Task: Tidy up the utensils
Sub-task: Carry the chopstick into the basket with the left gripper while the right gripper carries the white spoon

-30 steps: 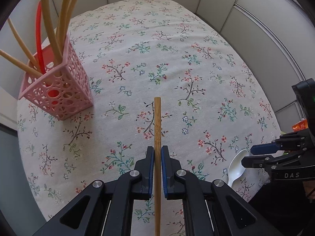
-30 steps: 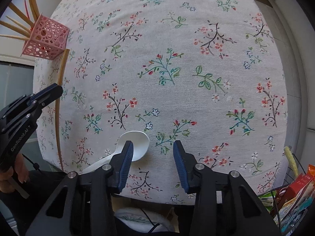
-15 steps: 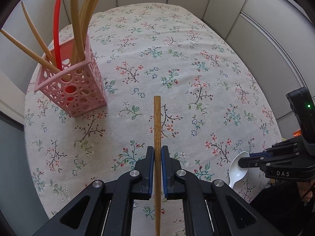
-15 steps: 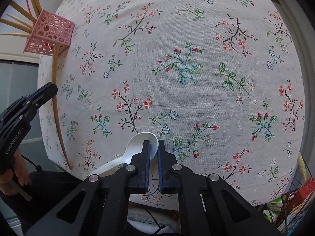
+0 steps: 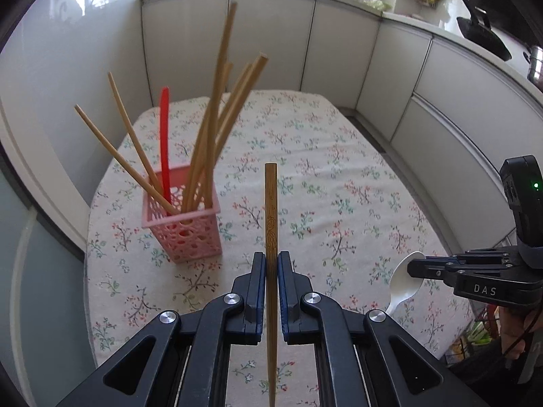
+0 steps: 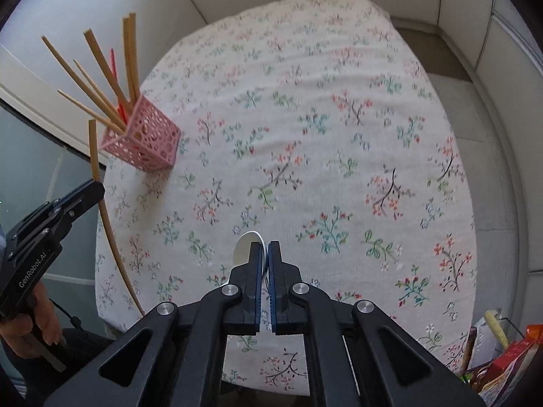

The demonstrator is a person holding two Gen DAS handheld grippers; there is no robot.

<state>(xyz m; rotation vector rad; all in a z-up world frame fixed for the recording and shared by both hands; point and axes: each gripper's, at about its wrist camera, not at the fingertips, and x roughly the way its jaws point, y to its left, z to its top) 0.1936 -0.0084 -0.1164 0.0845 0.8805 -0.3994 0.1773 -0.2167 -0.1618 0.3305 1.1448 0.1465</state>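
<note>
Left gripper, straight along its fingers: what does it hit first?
Likely bare tablecloth. The left gripper, shut on a chopstick, points down at the cloth just right of the pink holder. The line seems to miss the holder, though depth is unclear.

We see a matt woven tablecloth (image 5: 339,176) printed with flowers, a pink plastic basket (image 5: 190,237) pierced with holes, a smooth bamboo chopstick (image 5: 270,210) with a carved mark, a glossy white spoon (image 5: 405,278), and matt black plastic grippers with shiny metal pins.
</note>
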